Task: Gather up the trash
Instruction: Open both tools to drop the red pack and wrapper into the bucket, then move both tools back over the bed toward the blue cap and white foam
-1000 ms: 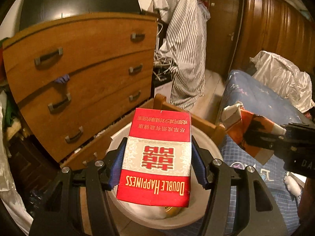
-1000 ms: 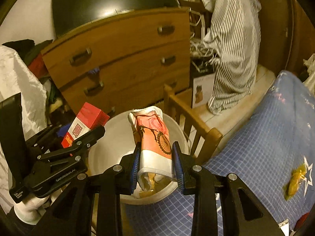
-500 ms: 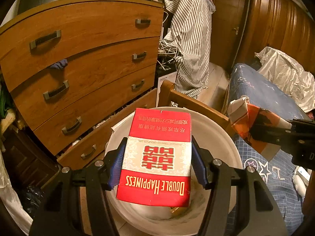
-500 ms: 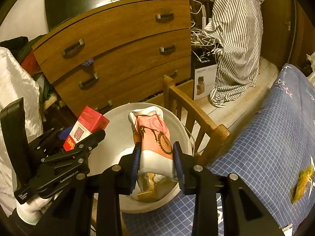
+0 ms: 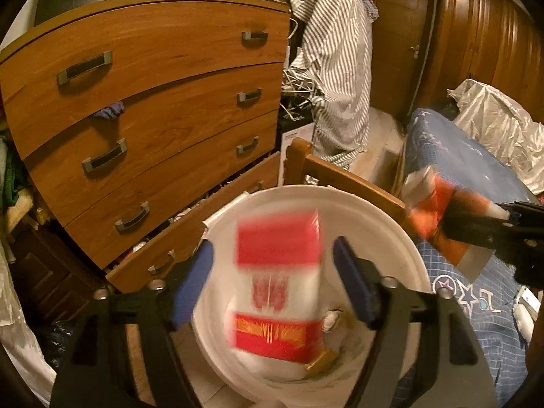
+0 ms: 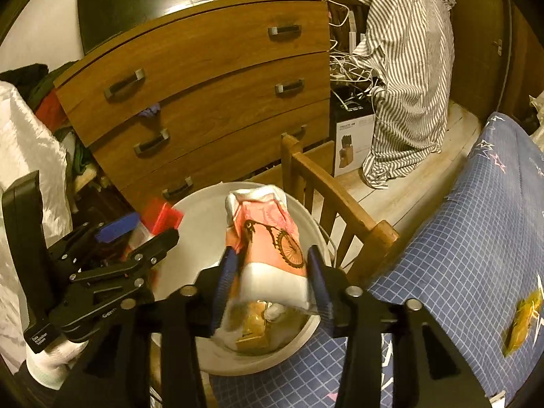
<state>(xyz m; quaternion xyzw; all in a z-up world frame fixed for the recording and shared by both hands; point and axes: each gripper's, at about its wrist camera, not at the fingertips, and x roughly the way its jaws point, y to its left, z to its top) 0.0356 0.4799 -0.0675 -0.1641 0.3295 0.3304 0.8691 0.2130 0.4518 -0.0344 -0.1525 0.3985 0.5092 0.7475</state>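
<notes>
A white bucket (image 5: 391,210) stands below both grippers, with scraps of trash at its bottom. My left gripper (image 5: 273,255) is open and its jaws are opening. The red and white cigarette box (image 5: 278,289) is blurred and dropping between them, with a gap on each side. In the right wrist view my right gripper (image 6: 271,267) hangs over the bucket (image 6: 204,193), its jaws opening too. The orange and white carton with a bicycle picture (image 6: 272,238) stands upright between the pads, loose, with a blurred lower left edge. The left gripper (image 6: 136,238) shows at the left there.
A wooden chest of drawers (image 5: 153,119) stands behind the bucket, its bottom drawer ajar. A wooden rail (image 6: 340,200) runs beside the bucket. The blue checked bedcover (image 6: 459,238) lies to the right with a yellow wrapper (image 6: 523,323) on it. A striped shirt (image 5: 336,68) hangs behind.
The left jaws have spread apart and the cigarette box has slipped out of their grip, now blurred and lower. The right jaws have widened around the carton. Both grippers sank slightly toward the bucket.
</notes>
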